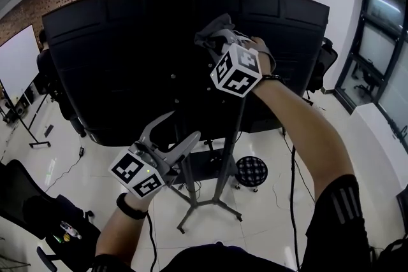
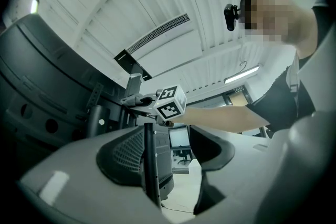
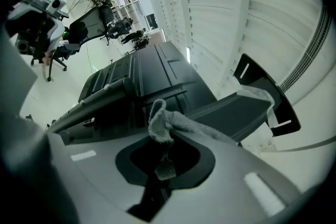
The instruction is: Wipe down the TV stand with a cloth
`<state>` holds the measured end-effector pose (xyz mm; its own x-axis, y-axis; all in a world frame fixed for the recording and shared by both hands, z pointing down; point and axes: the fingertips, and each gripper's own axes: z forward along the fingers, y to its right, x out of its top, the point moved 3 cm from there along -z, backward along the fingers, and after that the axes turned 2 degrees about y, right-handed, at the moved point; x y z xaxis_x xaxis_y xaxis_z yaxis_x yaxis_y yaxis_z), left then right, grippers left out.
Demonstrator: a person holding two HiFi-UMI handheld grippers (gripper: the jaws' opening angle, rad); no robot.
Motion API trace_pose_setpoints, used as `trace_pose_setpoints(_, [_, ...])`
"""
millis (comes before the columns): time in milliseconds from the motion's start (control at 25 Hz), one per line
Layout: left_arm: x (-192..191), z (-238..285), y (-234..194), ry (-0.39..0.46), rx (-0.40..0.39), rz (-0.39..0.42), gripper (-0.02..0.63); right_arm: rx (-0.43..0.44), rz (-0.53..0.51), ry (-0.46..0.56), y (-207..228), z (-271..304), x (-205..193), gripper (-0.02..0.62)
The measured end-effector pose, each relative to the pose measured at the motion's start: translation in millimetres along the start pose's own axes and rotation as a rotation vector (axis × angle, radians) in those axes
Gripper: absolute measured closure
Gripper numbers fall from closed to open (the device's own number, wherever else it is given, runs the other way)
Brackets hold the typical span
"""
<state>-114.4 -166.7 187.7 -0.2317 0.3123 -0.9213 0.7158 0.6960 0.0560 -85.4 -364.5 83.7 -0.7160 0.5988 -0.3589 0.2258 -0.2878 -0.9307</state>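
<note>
The TV stand (image 1: 220, 162) is a dark metal frame with splayed feet; it carries a big black screen (image 1: 127, 60), seen from the back. My right gripper (image 1: 220, 41) is raised to the stand's upright behind the screen and is shut on a grey cloth (image 1: 213, 32). In the right gripper view the cloth (image 3: 160, 123) bunches up from between the jaws of the right gripper (image 3: 165, 152), close to the black panel. My left gripper (image 1: 178, 130) hangs lower, open, by the stand's thin pole (image 2: 149, 165). That pole runs close along the left finger of the left gripper (image 2: 168, 157).
A round black stool (image 1: 251, 171) stands right of the stand's feet on the white floor. A black chair (image 1: 32, 207) sits at the lower left. A whiteboard (image 1: 16, 64) is at the far left and an office chair (image 1: 322, 64) at the right behind the screen.
</note>
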Motion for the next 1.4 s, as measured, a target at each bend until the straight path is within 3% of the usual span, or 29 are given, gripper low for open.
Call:
trace_pose_setpoints(280, [-14.6,-1.6,-0.4,-0.019,0.011,-0.034,0.314,0.039,0.058,-0.047,-37.3,5.0,-9.7,0.569])
trace_pose_setpoints(520, [-29.6,-6.2,-4.7,-0.031,0.033,-0.065,0.314,0.117,0.046,-0.100,-102.1,13.7,-30.4,0.569])
trace_pose_setpoints(720, [-42.7,-10.2,-6.4,-0.038,0.053,-0.089,0.314,0.171,0.120,-0.118,-144.4,17.4,-45.4,0.569])
trace_pose_setpoints(1000, [-64.6,-14.3,-10.3,-0.057,0.076,-0.118,0.314,0.236,0.131,-0.148,-202.3,23.7,-68.1,0.569])
trace_pose_setpoints(1400, [-81.8,-11.0,-13.3,-0.080,0.084,-0.133,0.314,0.306,0.167,-0.184,-257.8,28.2,-93.1,0.569])
